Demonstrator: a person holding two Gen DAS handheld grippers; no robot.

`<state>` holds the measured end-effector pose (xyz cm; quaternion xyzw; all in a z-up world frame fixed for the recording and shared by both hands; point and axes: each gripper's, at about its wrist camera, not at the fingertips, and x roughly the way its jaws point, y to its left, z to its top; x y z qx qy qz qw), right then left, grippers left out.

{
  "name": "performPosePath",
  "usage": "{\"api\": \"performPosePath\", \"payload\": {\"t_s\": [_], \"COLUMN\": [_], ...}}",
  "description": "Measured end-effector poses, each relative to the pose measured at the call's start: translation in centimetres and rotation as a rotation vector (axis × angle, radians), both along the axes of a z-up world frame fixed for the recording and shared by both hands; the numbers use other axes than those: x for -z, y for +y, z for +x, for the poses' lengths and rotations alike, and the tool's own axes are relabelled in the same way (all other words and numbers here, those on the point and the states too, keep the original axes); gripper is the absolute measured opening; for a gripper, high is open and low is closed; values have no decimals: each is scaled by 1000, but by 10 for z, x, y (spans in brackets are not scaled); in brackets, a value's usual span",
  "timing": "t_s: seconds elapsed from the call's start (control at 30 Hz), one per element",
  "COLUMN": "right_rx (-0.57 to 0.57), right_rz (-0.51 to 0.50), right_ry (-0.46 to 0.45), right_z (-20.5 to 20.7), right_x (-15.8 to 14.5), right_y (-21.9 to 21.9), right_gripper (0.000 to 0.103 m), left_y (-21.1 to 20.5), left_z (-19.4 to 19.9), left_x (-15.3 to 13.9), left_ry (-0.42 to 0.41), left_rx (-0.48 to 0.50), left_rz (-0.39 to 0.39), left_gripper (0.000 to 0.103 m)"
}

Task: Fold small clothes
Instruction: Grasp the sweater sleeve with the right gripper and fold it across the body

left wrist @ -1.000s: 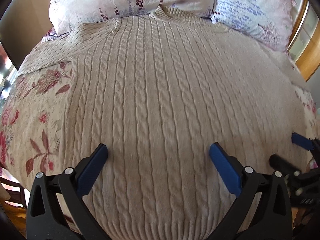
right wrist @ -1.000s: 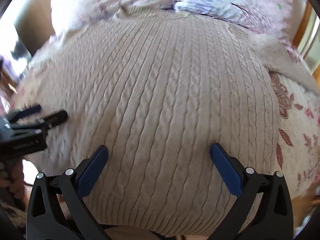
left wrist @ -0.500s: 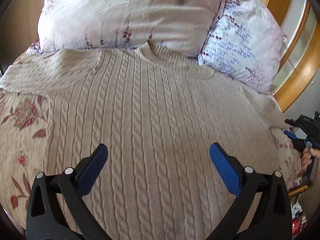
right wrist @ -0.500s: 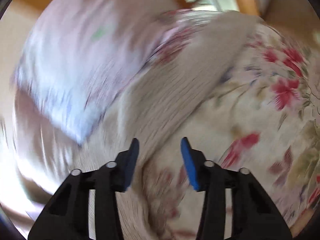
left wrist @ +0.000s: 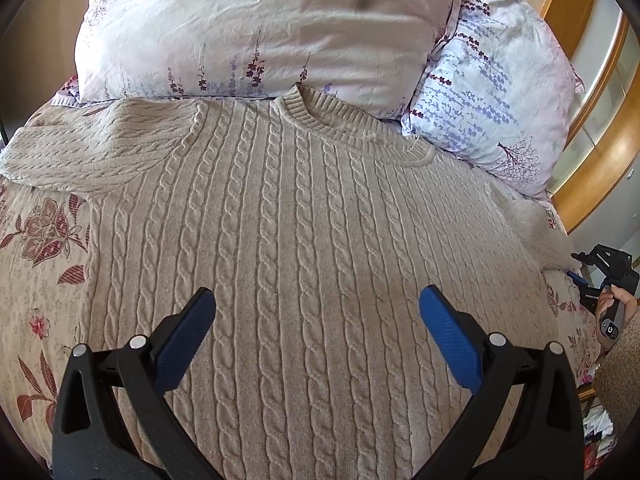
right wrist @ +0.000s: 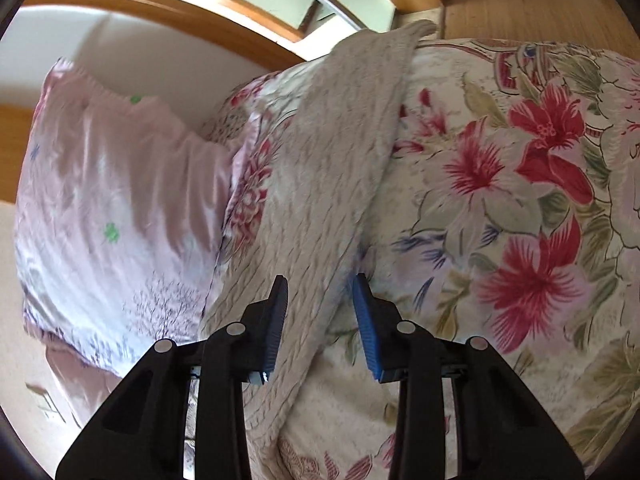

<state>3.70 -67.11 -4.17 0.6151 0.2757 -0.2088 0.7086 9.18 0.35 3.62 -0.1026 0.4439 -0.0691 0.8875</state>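
Note:
A beige cable-knit sweater (left wrist: pixel 304 240) lies flat on the bed, front up, neck toward the pillows. Its left sleeve (left wrist: pixel 92 152) stretches out to the left. My left gripper (left wrist: pixel 316 312) is open and hovers over the sweater's lower body, holding nothing. The right sleeve (right wrist: pixel 336 168) runs over the floral bedspread in the right wrist view. My right gripper (right wrist: pixel 320 312) is partly open with its jaws either side of that sleeve, not clamped. It also shows in the left wrist view (left wrist: pixel 600 276) at the bed's right edge.
Two pale floral pillows (left wrist: pixel 260 28) (left wrist: pixel 492 104) lie at the head of the bed. A wooden headboard (left wrist: pixel 592 160) curves at the right. The floral bedspread (right wrist: pixel 520 200) covers the bed. A hand (left wrist: pixel 616 308) holds the right gripper.
My left gripper rose and drew back, so the whole sweater shows. My right gripper swung to the bed's right side, narrowed its jaws and now straddles the right sleeve.

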Motion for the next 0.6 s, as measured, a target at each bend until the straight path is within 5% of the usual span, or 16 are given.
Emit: {"api": "performPosePath", "payload": {"t_s": [0.17,0.3,0.6], "right_rx": [11,-12,-87], "right_rz": [-12,-26,-140], "right_ry": [-18,-2,-134], "right_z": [5,16,29], "right_x": [2,6,-34], "right_y": [-4,-4,10], "right_gripper": [35,11,9], "left_y": [1,3,13], "left_z": [1,2,3], "left_x": [1,2,0], "left_ry": [4,9,4], "left_rx": [0,-4,-11], "left_rz": [2,-7,-27], "left_gripper": [101,101,101]}}
